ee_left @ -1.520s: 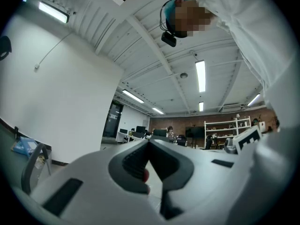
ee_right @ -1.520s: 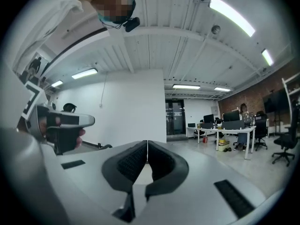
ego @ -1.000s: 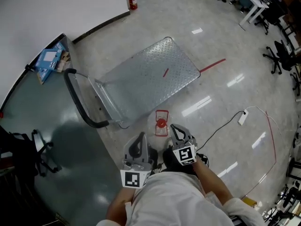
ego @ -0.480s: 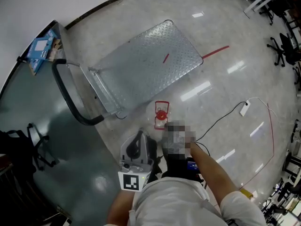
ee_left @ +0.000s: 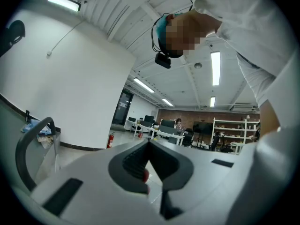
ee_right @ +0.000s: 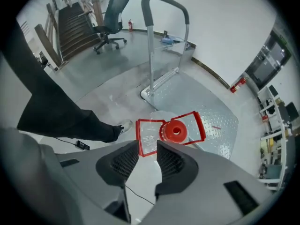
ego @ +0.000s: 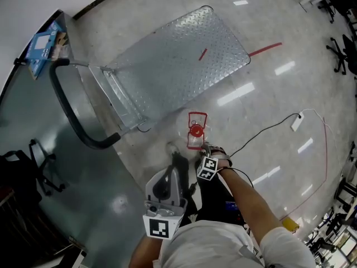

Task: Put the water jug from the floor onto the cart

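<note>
The clear water jug (ego: 194, 133) stands on the floor beside the cart's near edge, with a red cap (ee_right: 176, 131) and a red handle frame (ee_right: 146, 137). The cart (ego: 178, 54) is a bare checker-plate platform with a black push handle (ego: 70, 108) at the left. My right gripper (ego: 204, 148) points down over the jug. Its jaws have just been opening, and in the right gripper view (ee_right: 148, 150) they stand apart with the edge of the red handle frame showing between them, not pressed. My left gripper (ego: 174, 156) hangs to the left of the jug, level, its tips (ee_left: 149, 142) meeting on nothing.
A white power strip with black cable (ego: 297, 120) lies on the floor to the right, and a red tape line (ego: 265, 50) runs beyond the cart. Office chairs (ego: 343, 49) stand at the far right, another chair (ego: 39, 166) at the left. A person's shoe (ee_right: 123, 126) is near the jug.
My right gripper has dropped and tipped from level to pointing down over the jug's red handle, and its jaws have opened. The left gripper has sunk a little.
</note>
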`<state>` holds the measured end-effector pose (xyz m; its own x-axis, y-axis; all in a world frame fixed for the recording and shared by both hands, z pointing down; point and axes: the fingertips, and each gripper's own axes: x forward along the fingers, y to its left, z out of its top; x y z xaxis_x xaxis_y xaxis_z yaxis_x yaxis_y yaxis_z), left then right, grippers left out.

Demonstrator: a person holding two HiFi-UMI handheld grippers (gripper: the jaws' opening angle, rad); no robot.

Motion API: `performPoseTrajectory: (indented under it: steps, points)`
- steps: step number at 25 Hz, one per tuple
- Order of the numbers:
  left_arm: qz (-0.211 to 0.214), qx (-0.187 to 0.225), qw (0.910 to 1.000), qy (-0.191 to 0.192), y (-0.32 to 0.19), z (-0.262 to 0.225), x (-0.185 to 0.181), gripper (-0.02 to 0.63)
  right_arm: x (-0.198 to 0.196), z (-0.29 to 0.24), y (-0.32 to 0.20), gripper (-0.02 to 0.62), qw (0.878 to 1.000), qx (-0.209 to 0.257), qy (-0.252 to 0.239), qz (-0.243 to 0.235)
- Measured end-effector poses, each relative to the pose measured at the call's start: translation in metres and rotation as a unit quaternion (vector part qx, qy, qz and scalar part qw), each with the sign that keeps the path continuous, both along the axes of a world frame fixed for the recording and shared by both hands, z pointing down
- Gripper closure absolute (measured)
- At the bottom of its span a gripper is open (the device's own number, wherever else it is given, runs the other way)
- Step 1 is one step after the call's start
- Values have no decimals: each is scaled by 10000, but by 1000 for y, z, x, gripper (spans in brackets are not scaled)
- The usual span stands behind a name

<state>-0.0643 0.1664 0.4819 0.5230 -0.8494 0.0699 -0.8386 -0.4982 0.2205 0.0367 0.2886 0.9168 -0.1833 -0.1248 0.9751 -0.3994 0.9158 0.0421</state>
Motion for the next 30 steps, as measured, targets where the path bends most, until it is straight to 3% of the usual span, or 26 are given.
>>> performPoseTrajectory:
  steps: [7, 11, 18, 30]
  points:
    - [-125, -196, 9997, -17, 4, 29, -13, 607, -4, 41, 11, 472, 9971, 13, 495, -586]
    - [-174, -285, 9994, 17, 3, 38, -19, 607, -10, 56, 9, 468, 9957, 89, 517, -769]
    - [-291, -463, 9985, -14, 6, 53, -34, 607, -14, 75, 16, 468, 9919, -179, 555, -1130]
    - [-439, -507, 9977, -103, 8, 64, -47, 607, -4, 89, 24, 468, 9914, -154, 615, -1148]
